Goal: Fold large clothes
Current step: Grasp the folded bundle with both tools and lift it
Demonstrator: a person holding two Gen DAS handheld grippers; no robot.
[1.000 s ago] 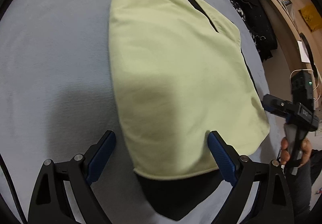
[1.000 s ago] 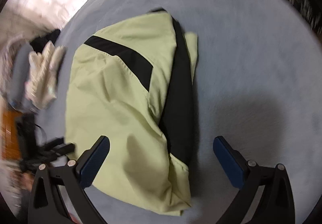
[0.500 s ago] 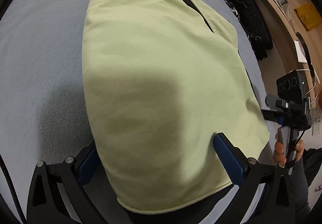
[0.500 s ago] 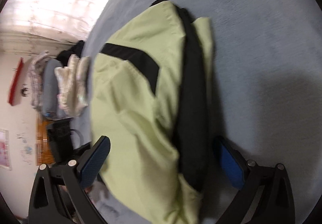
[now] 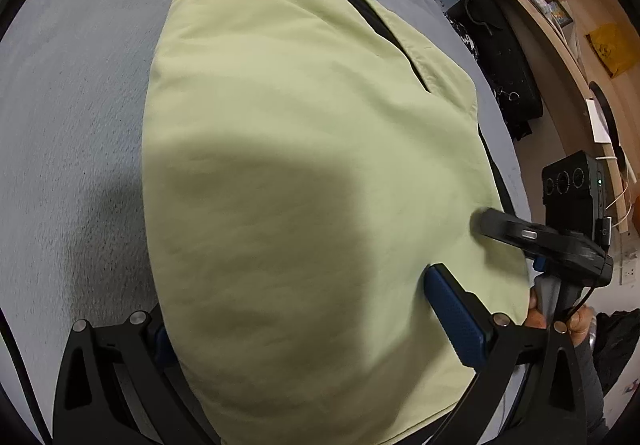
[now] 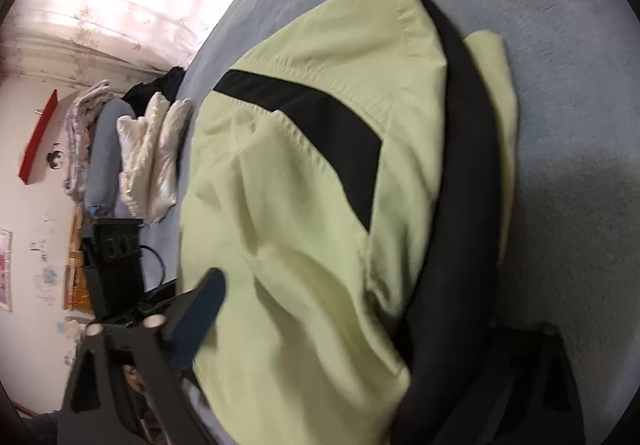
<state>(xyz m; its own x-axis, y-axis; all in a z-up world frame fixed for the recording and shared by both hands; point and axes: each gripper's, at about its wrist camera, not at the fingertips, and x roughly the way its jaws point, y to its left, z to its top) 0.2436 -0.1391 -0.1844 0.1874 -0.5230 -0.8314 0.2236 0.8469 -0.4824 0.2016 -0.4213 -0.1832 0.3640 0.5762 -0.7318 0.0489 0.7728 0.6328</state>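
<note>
The jacket [image 5: 304, 149] lies folded on the bed [image 5: 72, 93]. The left claw [image 5: 308, 321] stands wide around its near edge; the right claw [image 6: 360, 325] is closing around the hem. Both should pinch all layers together before lifting.

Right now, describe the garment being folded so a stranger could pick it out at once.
Start at the wide grey-blue bed cover; the garment lies across its middle. It is a pale yellow-green jacket, partly folded, with black panels and a black diagonal stripe. The white padded clothes piled at the bed's edge have neither that colour nor the stripe.
</note>
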